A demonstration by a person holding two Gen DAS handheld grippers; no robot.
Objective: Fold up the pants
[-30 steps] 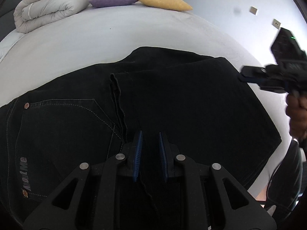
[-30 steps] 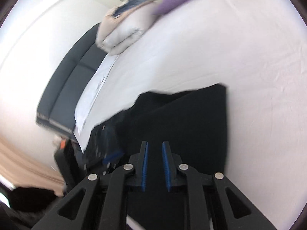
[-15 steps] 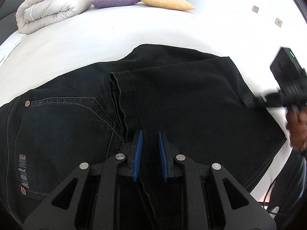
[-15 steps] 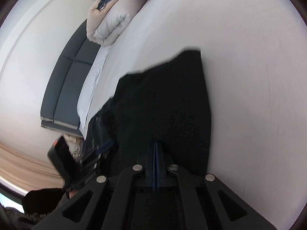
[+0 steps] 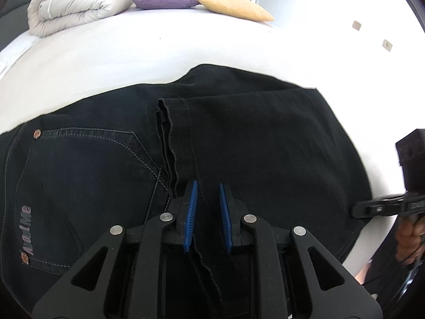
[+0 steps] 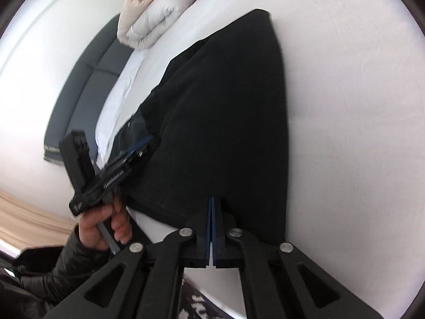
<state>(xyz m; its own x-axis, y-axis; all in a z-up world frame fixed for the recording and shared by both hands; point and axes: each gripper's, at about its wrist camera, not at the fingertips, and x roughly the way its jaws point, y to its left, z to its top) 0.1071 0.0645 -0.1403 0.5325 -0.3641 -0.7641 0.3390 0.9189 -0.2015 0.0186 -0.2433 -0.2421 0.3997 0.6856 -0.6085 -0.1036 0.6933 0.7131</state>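
Note:
Black jeans [image 5: 239, 143] lie folded on a white bed [image 5: 132, 53], back pocket and label at the left, leg hems lying across the middle. My left gripper [image 5: 208, 186] is open, its blue pads astride the hem edge low over the cloth. It also shows in the right wrist view [image 6: 143, 143], resting on the jeans [image 6: 225, 106]. My right gripper [image 6: 211, 199] is shut at the near edge of the folded jeans; whether cloth is pinched between the pads I cannot tell. It shows in the left wrist view [image 5: 356, 210] at the jeans' right edge.
A folded beige duvet [image 5: 77, 2], a purple pillow [image 5: 164, 0] and a yellow pillow [image 5: 233, 6] lie at the bed's far end. A dark sofa [image 6: 87, 87] stands beyond the bed. A white wall [image 5: 372, 26] is at the right.
My right gripper has closed and dropped from above the bed to the jeans' right edge. My left gripper has stayed open in place over the hems.

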